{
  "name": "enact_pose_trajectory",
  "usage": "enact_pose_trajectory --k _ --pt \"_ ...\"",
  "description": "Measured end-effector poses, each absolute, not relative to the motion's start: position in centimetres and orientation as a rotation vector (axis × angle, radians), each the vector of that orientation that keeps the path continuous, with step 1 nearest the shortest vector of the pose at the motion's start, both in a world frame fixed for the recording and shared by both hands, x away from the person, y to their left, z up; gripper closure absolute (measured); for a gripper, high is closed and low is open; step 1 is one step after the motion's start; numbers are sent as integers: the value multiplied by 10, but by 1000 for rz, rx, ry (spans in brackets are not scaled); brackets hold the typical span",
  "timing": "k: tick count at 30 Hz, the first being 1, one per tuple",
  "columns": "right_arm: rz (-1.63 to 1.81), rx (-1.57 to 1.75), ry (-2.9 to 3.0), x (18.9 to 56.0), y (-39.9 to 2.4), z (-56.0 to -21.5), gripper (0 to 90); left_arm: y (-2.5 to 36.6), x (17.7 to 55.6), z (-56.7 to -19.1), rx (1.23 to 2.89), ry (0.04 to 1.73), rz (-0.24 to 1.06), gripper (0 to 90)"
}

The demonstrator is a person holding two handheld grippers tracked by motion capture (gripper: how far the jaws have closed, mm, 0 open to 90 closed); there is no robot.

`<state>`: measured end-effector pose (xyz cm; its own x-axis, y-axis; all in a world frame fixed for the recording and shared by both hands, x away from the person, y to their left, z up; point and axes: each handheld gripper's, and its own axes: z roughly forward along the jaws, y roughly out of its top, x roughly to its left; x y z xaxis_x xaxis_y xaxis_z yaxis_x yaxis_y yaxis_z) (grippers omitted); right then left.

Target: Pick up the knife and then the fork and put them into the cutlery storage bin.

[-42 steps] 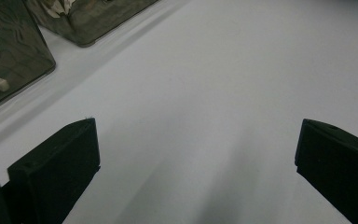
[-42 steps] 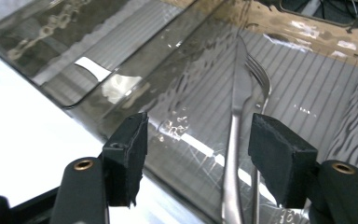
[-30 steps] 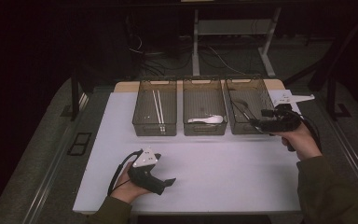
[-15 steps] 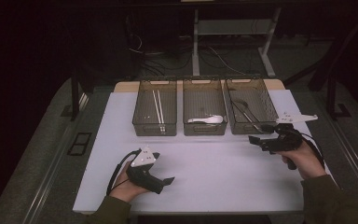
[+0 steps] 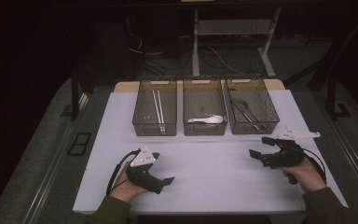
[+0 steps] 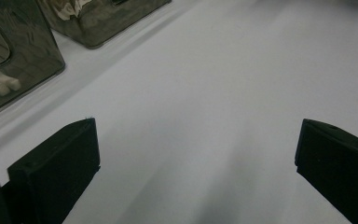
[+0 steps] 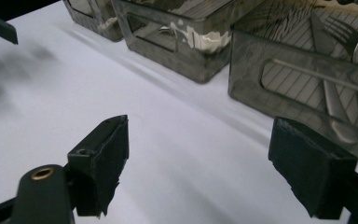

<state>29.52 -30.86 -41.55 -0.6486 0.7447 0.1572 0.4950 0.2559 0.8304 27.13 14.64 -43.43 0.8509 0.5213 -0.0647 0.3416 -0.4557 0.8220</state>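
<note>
**Both tools empty over the white table**

The right tool [image 5: 258,148] hangs just above the table [image 5: 214,168], near its right edge, in front of the right bin [image 5: 251,112]. Its jaws stand wide apart after just opening further, with nothing between them. In the right gripper view a metal fork [image 7: 335,60] lies inside that bin, beyond the jaws. The middle bin [image 5: 204,112] holds a white spoon [image 5: 207,120]; the left bin [image 5: 155,112] holds chopsticks [image 5: 157,106]. The left tool [image 5: 165,182] sits low at the near left of the table, well apart from the bins, jaws wide apart over bare white surface.
</note>
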Motion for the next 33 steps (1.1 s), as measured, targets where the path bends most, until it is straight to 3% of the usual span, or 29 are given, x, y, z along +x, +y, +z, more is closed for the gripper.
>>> enact_pose_trajectory --k 33 --pt "1328 1104 2341 263 -302 -441 196 145 271 -435 2089 628 232 0"
